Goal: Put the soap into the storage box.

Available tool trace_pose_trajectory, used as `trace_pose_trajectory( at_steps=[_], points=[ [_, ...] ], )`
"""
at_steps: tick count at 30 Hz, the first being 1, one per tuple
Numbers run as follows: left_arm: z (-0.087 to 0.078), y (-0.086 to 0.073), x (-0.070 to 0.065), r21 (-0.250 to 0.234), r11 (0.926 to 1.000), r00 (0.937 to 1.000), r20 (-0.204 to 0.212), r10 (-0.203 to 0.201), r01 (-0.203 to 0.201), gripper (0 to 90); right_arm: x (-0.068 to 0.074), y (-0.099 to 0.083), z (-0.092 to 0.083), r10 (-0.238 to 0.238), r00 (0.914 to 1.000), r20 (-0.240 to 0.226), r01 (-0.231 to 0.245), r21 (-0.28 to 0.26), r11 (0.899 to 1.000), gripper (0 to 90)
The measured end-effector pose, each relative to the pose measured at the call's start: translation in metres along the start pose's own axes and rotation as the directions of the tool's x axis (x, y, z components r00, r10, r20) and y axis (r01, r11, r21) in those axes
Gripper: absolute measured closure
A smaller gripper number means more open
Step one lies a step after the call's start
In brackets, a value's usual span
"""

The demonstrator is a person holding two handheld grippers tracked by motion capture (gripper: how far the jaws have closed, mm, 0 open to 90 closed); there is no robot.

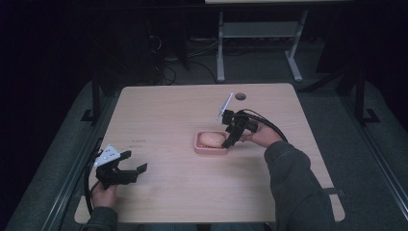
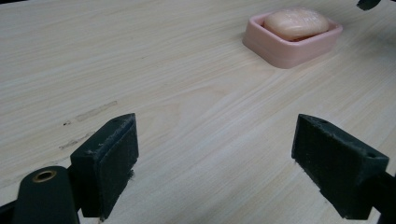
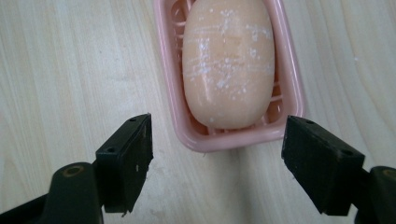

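Two grippers, both spread wide: right gripper [image 3: 217, 163] poised at the near end of the pink soap dish [image 3: 289, 79] holding the soap [image 3: 229, 60] mid-table; left gripper [image 1: 126, 172] idle, well apart. Risk: closing jaws may catch the rim, tipping or sliding the dish

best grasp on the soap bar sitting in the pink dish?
Probably across the soap bar at its narrow middle, coming straight down from above: it lies flat in the pink dish, whose walls block its lower sides. The open right gripper already spans wider than the dish.
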State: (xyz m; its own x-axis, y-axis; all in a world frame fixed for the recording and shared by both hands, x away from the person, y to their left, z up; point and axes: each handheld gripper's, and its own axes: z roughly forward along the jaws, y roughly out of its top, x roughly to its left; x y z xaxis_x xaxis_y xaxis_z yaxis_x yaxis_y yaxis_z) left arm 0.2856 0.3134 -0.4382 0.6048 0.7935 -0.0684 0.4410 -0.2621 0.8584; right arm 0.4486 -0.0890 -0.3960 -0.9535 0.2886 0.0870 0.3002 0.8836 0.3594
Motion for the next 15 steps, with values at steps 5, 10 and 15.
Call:
trace_pose_trajectory(
  at_steps=[5,10,15],
  points=[
    [0.000,0.000,0.000,0.002,1.0000,1.0000,0.000,0.001,-0.001,14.3,0.001,-0.008,-0.001,0.011,0.9999,0.002,-0.011,-0.005,1.000,24.2],
    [0.000,0.000,0.000,0.006,1.0000,1.0000,0.000,0.004,-0.004,14.3,0.002,-0.015,-0.003,0.025,0.9997,0.000,-0.025,-0.011,1.000,24.3],
    [0.000,0.000,0.000,0.008,1.0000,1.0000,0.000,0.004,-0.004,14.3,0.003,-0.022,-0.004,0.034,0.9994,0.001,-0.034,-0.014,0.999,24.3]
  ],
)
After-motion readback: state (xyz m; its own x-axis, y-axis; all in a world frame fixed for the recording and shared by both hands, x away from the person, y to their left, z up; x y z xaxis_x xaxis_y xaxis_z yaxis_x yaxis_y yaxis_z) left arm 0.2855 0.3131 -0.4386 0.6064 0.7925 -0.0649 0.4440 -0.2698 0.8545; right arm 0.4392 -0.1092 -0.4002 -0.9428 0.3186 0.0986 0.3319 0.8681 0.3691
